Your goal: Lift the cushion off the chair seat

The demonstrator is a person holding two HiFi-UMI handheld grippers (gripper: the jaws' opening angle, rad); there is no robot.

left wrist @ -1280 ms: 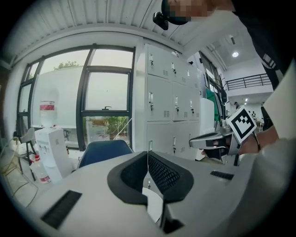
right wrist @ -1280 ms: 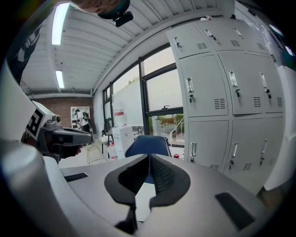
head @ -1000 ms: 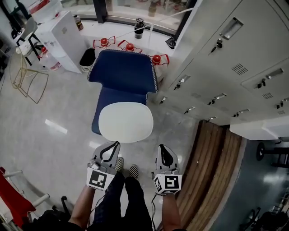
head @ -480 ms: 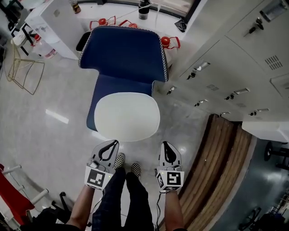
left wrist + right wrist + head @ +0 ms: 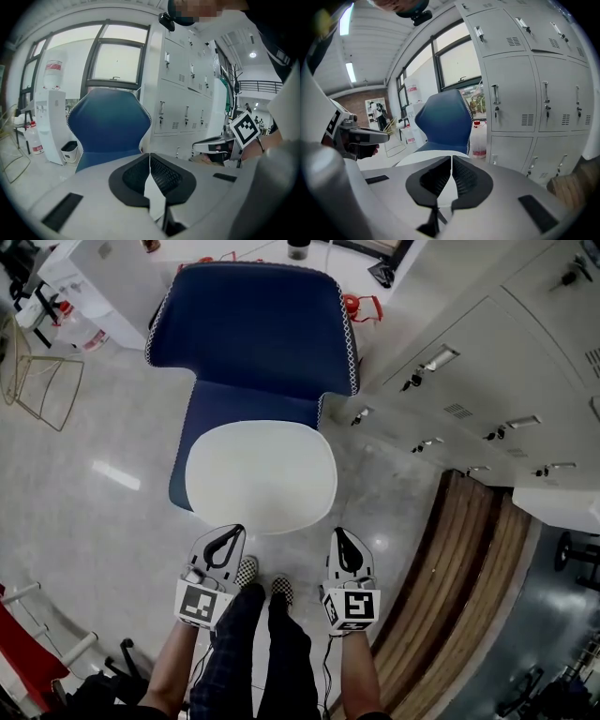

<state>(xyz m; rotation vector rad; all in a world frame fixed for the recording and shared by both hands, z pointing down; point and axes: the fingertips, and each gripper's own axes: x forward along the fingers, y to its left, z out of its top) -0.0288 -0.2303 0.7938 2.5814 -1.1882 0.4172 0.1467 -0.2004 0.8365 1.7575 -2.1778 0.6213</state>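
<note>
The left gripper [image 5: 234, 532] and right gripper [image 5: 340, 534] are closed, empty. Unopened, they would likely only shove the cushion [image 5: 261, 474] aside.

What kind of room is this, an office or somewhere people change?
Probably a staff locker or break area in a workplace. A wall of grey lockers runs down one side, a water dispenser stands by a big window, and there is a blue chair with a white cushion.
</note>
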